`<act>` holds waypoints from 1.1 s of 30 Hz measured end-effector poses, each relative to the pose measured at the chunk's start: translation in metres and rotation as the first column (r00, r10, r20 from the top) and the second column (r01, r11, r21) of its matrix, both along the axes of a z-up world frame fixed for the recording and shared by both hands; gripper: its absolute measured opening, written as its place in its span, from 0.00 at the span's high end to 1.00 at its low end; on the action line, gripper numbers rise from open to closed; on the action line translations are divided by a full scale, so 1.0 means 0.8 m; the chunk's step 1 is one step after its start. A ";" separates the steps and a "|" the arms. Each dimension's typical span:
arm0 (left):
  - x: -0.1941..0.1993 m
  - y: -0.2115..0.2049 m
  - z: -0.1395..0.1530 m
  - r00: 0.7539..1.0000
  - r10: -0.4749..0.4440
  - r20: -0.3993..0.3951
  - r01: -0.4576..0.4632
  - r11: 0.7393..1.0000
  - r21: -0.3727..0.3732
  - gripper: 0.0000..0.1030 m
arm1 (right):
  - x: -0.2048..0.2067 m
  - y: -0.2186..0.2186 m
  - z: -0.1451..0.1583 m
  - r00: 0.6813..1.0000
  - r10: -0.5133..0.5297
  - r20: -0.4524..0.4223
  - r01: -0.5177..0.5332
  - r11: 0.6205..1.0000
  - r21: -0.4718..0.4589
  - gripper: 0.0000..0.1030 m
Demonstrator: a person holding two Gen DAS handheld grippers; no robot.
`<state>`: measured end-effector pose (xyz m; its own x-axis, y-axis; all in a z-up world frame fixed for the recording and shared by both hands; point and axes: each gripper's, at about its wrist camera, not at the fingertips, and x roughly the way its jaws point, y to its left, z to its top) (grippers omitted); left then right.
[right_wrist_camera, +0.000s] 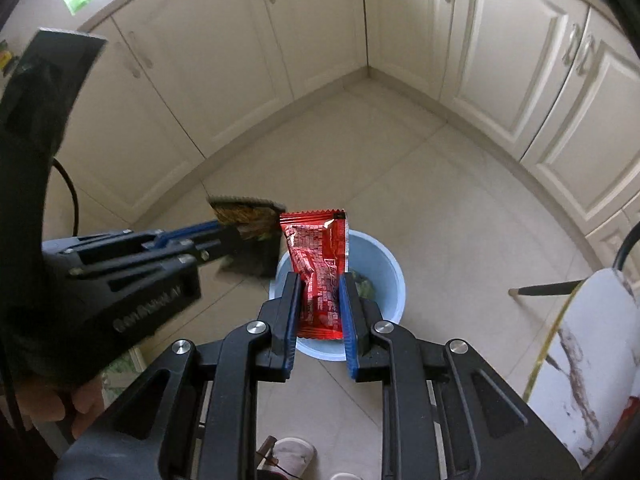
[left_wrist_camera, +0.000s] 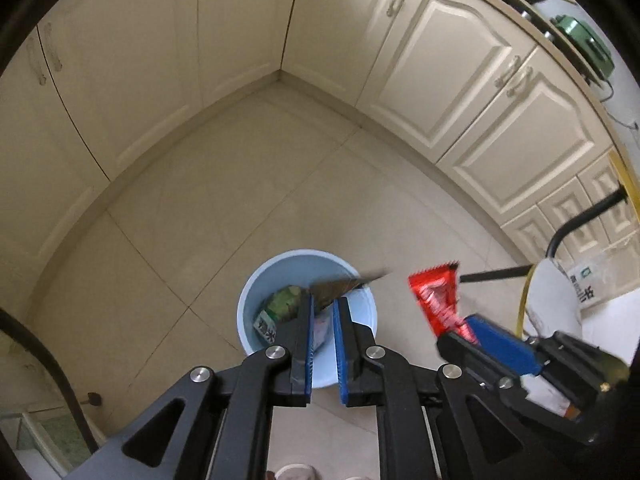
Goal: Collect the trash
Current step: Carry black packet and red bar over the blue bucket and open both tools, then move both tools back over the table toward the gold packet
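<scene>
A light blue bin [left_wrist_camera: 362,312] stands on the tiled floor and holds a green packet [left_wrist_camera: 280,304]. My left gripper [left_wrist_camera: 324,304] hangs right over it, pointing steeply down. Its jaws stand a little apart, and a brown wrapper [left_wrist_camera: 340,285] lies tilted across the fingertips, blurred. In the right wrist view the same left gripper [right_wrist_camera: 228,236] and brown wrapper [right_wrist_camera: 246,220] sit just left of the bin [right_wrist_camera: 380,280]. My right gripper [right_wrist_camera: 320,280] is shut on a red wrapper [right_wrist_camera: 318,256] above the bin. The left wrist view shows that right gripper [left_wrist_camera: 460,328] and red wrapper [left_wrist_camera: 434,300] right of the bin.
Cream cabinets [left_wrist_camera: 240,40] meet in a corner behind the bin. A white marble table [right_wrist_camera: 580,360] and black chair legs [right_wrist_camera: 548,289] stand to the right. A hand [right_wrist_camera: 80,400] holds the left gripper. A slipper [right_wrist_camera: 292,452] is near the bottom edge. A green appliance [left_wrist_camera: 588,40] sits on the counter.
</scene>
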<state>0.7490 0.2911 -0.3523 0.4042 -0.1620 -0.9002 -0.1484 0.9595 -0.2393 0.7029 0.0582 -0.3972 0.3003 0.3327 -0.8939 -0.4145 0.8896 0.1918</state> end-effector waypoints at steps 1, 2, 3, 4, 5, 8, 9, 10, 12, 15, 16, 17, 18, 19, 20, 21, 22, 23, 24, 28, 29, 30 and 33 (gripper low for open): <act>0.013 0.002 -0.001 1.000 0.001 -0.006 -0.001 1.000 0.006 0.81 | 0.005 0.001 -0.007 1.000 -0.003 -0.014 0.003 1.000 0.009 0.82; 0.017 0.006 -0.002 1.000 0.013 -0.017 -0.012 1.000 0.023 0.67 | 0.009 0.000 -0.010 1.000 -0.006 -0.021 0.006 1.000 0.013 0.82; 0.024 0.006 -0.003 1.000 0.023 -0.020 -0.022 0.999 0.029 0.60 | 0.012 -0.002 -0.014 1.000 -0.009 -0.029 0.009 1.000 0.016 0.81; 0.027 0.004 -0.002 0.999 0.031 -0.017 -0.031 0.999 0.025 0.54 | 0.015 -0.002 -0.020 0.999 -0.008 -0.048 0.009 1.000 0.030 0.81; 0.030 0.007 -0.001 0.999 0.040 -0.016 -0.040 0.999 0.010 0.54 | 0.017 -0.003 -0.022 0.998 -0.006 -0.057 0.008 0.999 0.036 0.80; 0.024 0.005 0.005 0.999 0.051 -0.012 -0.051 0.999 0.007 0.54 | 0.020 -0.005 -0.028 0.998 -0.008 -0.069 0.010 0.999 0.036 0.78; 0.020 0.001 0.008 0.999 0.052 -0.010 -0.052 0.999 0.014 0.54 | 0.019 -0.007 -0.026 0.998 -0.006 -0.070 0.008 0.999 0.040 0.73; 0.011 -0.002 0.012 0.998 0.055 -0.005 -0.055 0.998 0.020 0.54 | 0.021 -0.008 -0.026 0.998 -0.005 -0.067 0.008 0.999 0.045 0.70; 0.006 -0.010 0.027 0.998 0.066 0.020 -0.067 0.997 0.041 0.54 | 0.017 -0.008 -0.016 0.999 -0.014 -0.040 0.015 0.999 0.043 0.59; -0.019 -0.020 0.067 0.993 0.086 0.080 -0.091 0.994 0.059 0.54 | 0.006 -0.010 0.011 1.000 -0.029 0.001 0.028 0.998 0.061 0.57; -0.029 -0.020 0.087 0.989 0.096 0.112 -0.104 0.993 0.063 0.54 | -0.001 -0.014 0.029 0.999 -0.041 0.025 0.039 0.997 0.070 0.56; -0.047 -0.017 0.101 0.986 0.103 0.135 -0.112 0.992 0.066 0.53 | -0.004 -0.016 0.041 0.998 -0.051 0.043 0.048 0.996 0.075 0.50; -0.058 -0.018 0.124 0.979 0.109 0.171 -0.122 0.990 0.066 0.53 | -0.009 -0.019 0.055 0.996 -0.063 0.064 0.057 0.995 0.082 0.41; -0.068 -0.021 0.139 0.974 0.112 0.195 -0.127 0.990 0.063 0.53 | -0.019 -0.025 0.078 0.992 -0.076 0.100 0.066 0.993 0.102 0.38; -0.082 -0.026 0.165 0.965 0.114 0.238 -0.132 0.989 0.062 0.52 | -0.025 -0.028 0.092 0.989 -0.088 0.122 0.075 0.991 0.108 0.32; -0.097 -0.027 0.183 0.957 0.115 0.268 -0.137 0.989 0.063 0.52 | -0.037 -0.034 0.117 0.982 -0.104 0.158 0.085 0.989 0.120 0.29; -0.109 -0.035 0.201 0.948 0.114 0.298 -0.140 0.988 0.065 0.49 | -0.045 -0.038 0.131 0.978 -0.107 0.178 0.084 0.987 0.134 0.27; -0.125 -0.046 0.226 0.935 0.099 0.339 -0.132 0.988 0.075 0.48 | -0.057 -0.044 0.152 0.970 -0.117 0.212 0.086 0.985 0.148 0.21; -0.140 -0.055 0.240 0.926 0.084 0.368 -0.122 0.989 0.080 0.46 | -0.070 -0.050 0.172 0.961 -0.128 0.247 0.093 0.985 0.148 0.12; -0.193 -0.118 0.298 0.879 -0.019 0.477 -0.032 0.995 0.099 0.31 | -0.132 -0.095 0.246 0.916 -0.166 0.365 0.109 0.979 0.172 0.07; -0.205 -0.139 0.307 0.868 -0.051 0.494 -0.002 0.994 0.106 0.27 | -0.143 -0.105 0.258 0.908 -0.180 0.379 0.117 0.976 0.182 0.06; -0.217 -0.165 0.313 0.855 -0.084 0.512 0.034 0.994 0.105 0.26 | -0.158 -0.126 0.271 0.895 -0.203 0.398 0.138 0.973 0.187 0.04; -0.242 -0.228 0.319 0.835 -0.170 0.523 0.125 0.985 0.121 0.25 | -0.202 -0.193 0.293 0.847 -0.280 0.452 0.231 0.959 0.163 0.00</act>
<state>0.5557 0.1084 -0.0968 0.7993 -0.1965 -0.5679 0.1244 0.9787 -0.1634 0.5416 -0.0964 -0.1626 0.7594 0.2653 -0.5941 -0.2378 0.9631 0.1261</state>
